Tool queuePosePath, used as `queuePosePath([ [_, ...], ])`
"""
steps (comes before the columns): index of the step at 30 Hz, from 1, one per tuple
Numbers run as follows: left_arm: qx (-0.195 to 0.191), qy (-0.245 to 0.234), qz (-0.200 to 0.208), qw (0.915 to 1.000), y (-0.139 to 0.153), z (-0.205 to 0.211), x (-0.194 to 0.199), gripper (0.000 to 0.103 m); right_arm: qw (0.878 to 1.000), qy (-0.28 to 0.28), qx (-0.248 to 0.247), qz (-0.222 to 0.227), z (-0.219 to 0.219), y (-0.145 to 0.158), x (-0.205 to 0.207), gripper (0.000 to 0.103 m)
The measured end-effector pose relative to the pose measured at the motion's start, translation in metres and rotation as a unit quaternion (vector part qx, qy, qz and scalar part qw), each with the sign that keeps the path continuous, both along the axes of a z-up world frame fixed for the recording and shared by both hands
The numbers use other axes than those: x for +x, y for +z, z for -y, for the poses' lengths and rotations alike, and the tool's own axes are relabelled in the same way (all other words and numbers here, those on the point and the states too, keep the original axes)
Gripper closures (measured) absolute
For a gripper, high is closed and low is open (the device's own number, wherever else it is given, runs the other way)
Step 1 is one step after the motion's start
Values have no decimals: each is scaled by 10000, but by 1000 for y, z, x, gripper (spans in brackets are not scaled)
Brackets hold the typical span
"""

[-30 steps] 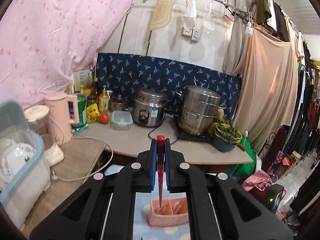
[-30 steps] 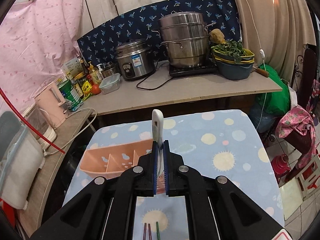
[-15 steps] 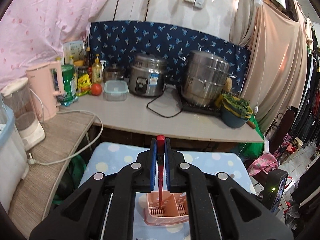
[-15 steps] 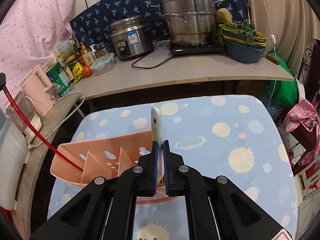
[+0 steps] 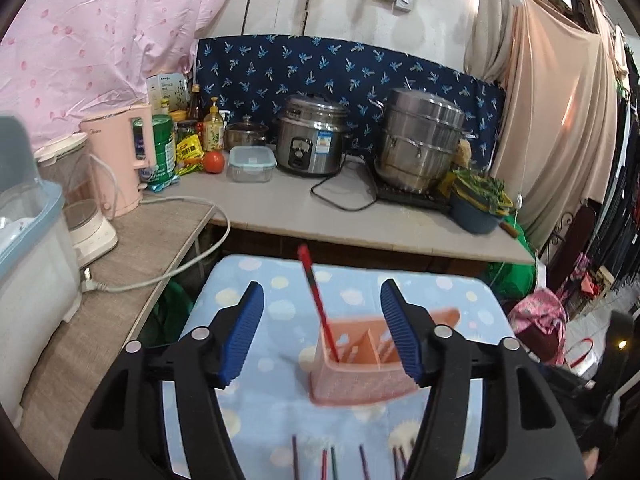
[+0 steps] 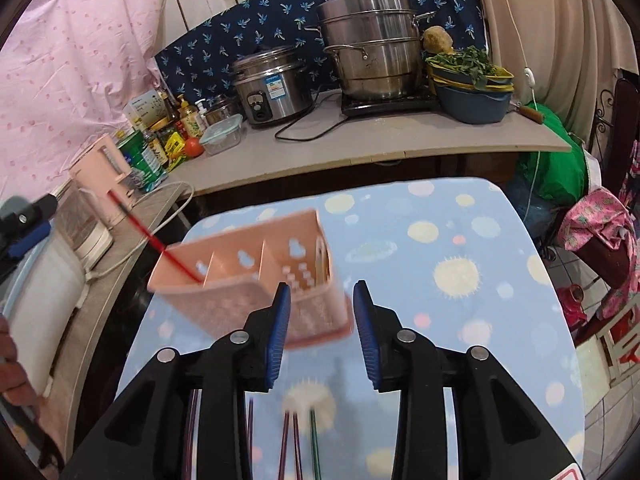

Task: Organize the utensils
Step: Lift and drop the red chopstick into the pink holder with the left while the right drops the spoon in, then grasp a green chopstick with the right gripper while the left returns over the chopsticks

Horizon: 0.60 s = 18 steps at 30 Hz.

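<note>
A pink utensil caddy [image 5: 360, 364] with dividers stands on the blue spotted tablecloth [image 5: 260, 420]. A red chopstick [image 5: 318, 304] leans in its left compartment; it also shows in the right wrist view [image 6: 160, 246]. My left gripper [image 5: 320, 336] is open and empty, just behind the caddy. My right gripper [image 6: 320, 328] is open and empty, close to the caddy's [image 6: 248, 272] right end, where a pale utensil [image 6: 320, 260] stands in the right compartment. Several coloured chopsticks [image 6: 296, 440] lie on the cloth under the grippers.
A counter [image 5: 280, 208] behind the table holds a rice cooker [image 5: 310, 140], a steel steamer pot [image 5: 420, 144], a blue bowl of greens [image 5: 476, 204], a pink kettle [image 5: 120, 160] and bottles. A side shelf [image 5: 100, 300] with a white box is at left.
Both grippers opened. The left let go of the red chopstick, which now leans in the caddy. The right released the white utensil into the caddy's right compartment and drew back.
</note>
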<state>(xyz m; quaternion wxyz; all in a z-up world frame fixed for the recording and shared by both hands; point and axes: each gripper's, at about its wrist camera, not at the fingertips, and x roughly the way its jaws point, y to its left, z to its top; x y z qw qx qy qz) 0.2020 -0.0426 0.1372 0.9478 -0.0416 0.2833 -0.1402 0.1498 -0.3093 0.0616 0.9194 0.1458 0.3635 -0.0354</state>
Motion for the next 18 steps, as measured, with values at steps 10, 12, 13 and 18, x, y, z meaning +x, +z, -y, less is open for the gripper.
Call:
queuePosePath([
  [10, 490, 33, -1111, 9926, -98, -34, -91, 42, 9983, 42, -148, -570, -16, -43, -132, 70],
  [12, 501, 55, -1345, 9896, -118, -42, -107, 42, 9975, 59, -135, -693, -20, -56, -152, 70],
  [13, 560, 79, -1389, 9887, -126, -45, -113, 42, 9970, 74, -149, -755, -23, -62, -160, 70],
  [18, 712, 82, -1662, 9835, -158, -53, -141, 42, 9940, 153, -366, -1020, -39, -94, -188, 70],
])
